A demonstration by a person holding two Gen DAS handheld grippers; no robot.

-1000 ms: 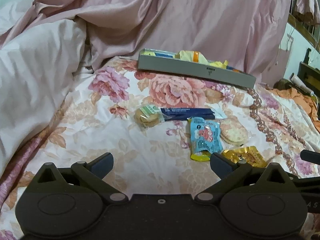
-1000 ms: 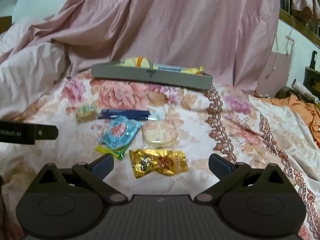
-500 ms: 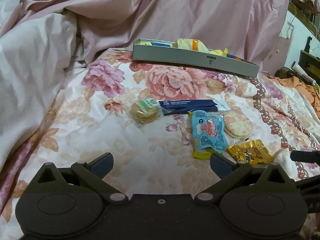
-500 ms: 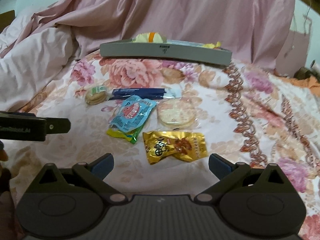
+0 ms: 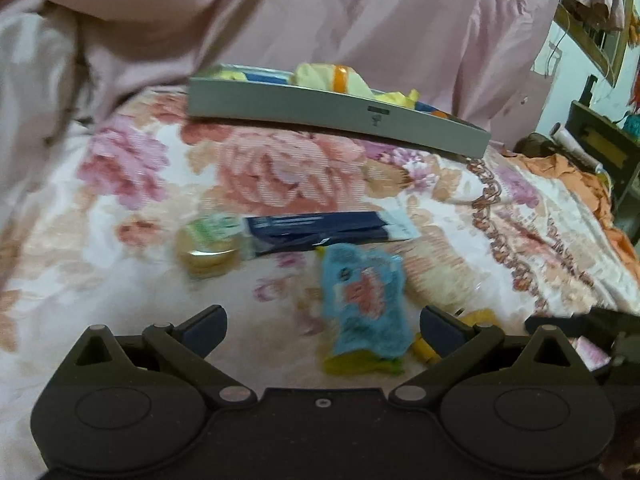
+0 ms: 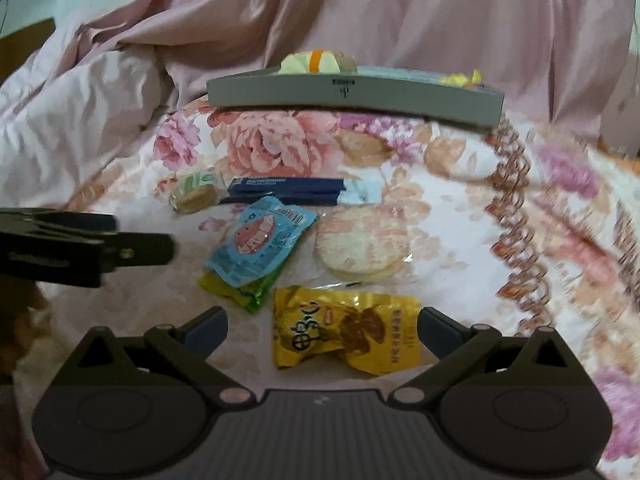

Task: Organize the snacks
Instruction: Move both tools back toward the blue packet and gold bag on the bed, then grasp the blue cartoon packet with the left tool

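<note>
Several snacks lie on a floral bedspread. A yellow packet (image 6: 346, 330) lies between the open jaws of my right gripper (image 6: 323, 326). A light-blue packet (image 6: 258, 242) lies on a green-yellow one (image 6: 240, 292). Beside them are a round cracker pack (image 6: 362, 246), a dark-blue bar (image 6: 286, 191) and a small biscuit pack (image 6: 196, 194). In the left wrist view my open left gripper (image 5: 323, 326) hovers near the light-blue packet (image 5: 364, 306); the biscuit pack (image 5: 210, 246) and dark-blue bar (image 5: 316, 230) lie beyond. A grey tray (image 6: 354, 94) holding snacks stands at the back.
Pink bedding (image 6: 360, 12) is piled behind and left of the tray (image 5: 336, 110). My left gripper's side (image 6: 84, 248) shows at the left of the right wrist view. Orange cloth (image 5: 568, 172) and dark furniture (image 5: 604, 148) lie at the right.
Both grippers have moved forward and down toward the snacks. The yellow packet now sits between the right jaws, and the light-blue packet is close in front of the left gripper.
</note>
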